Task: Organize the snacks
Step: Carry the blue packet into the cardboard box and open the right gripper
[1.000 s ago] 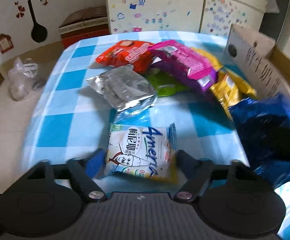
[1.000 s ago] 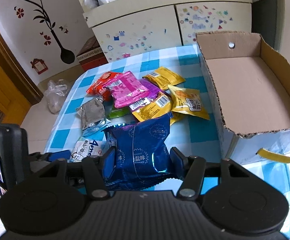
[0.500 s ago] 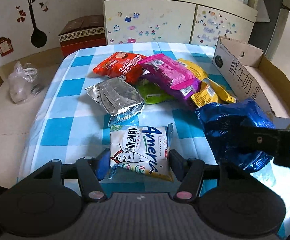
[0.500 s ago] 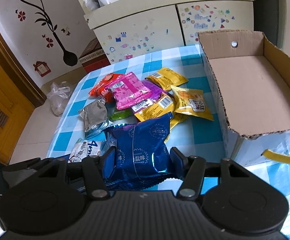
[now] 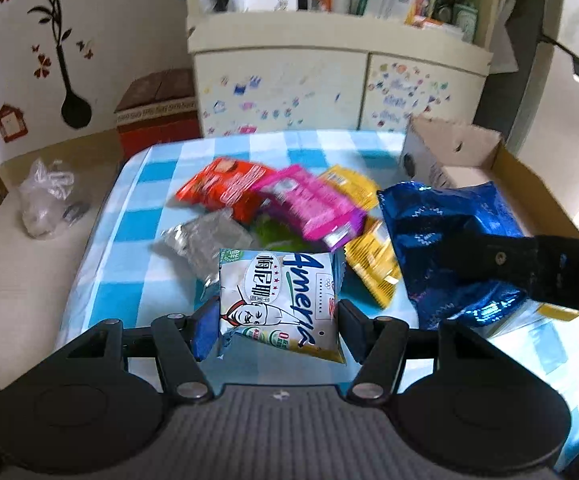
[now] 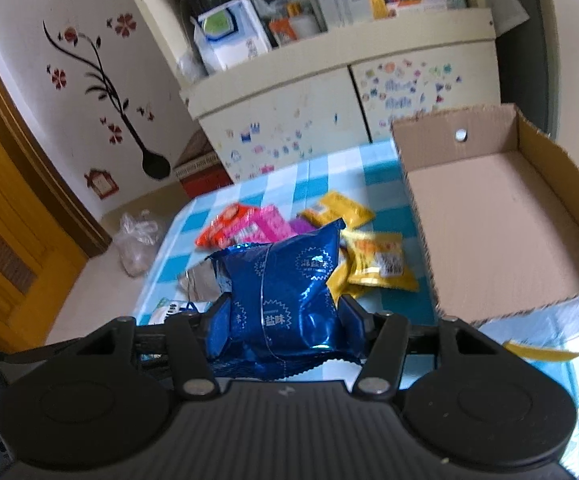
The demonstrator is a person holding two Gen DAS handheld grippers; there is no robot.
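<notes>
My left gripper (image 5: pixel 274 320) is shut on a white snack packet (image 5: pixel 277 296) with blue lettering, held just above the checked tablecloth (image 5: pixel 129 232). In the right wrist view, my right gripper (image 6: pixel 283 320) is shut on a shiny blue bag (image 6: pixel 285 288), lifted over the table. That blue bag (image 5: pixel 445 232) also hangs at the right of the left wrist view. Beyond lie an orange pack (image 5: pixel 225 188), a pink pack (image 5: pixel 309 204), yellow packs (image 6: pixel 377 264), a silver pack (image 5: pixel 205 240) and a green one (image 5: pixel 273 234). An open cardboard box (image 6: pixel 489 216) stands at the right with nothing in it.
A sticker-covered cabinet (image 5: pixel 281 92) with cluttered shelves stands behind the table. On the floor to the left are a clear plastic bag (image 5: pixel 47 196) and a red-brown carton (image 5: pixel 157 116). An orange door (image 6: pixel 5 248) is at the far left.
The left jaws closed on the white packet and lifted it off the cloth. The right gripper rose with the blue bag, shifting toward the box.
</notes>
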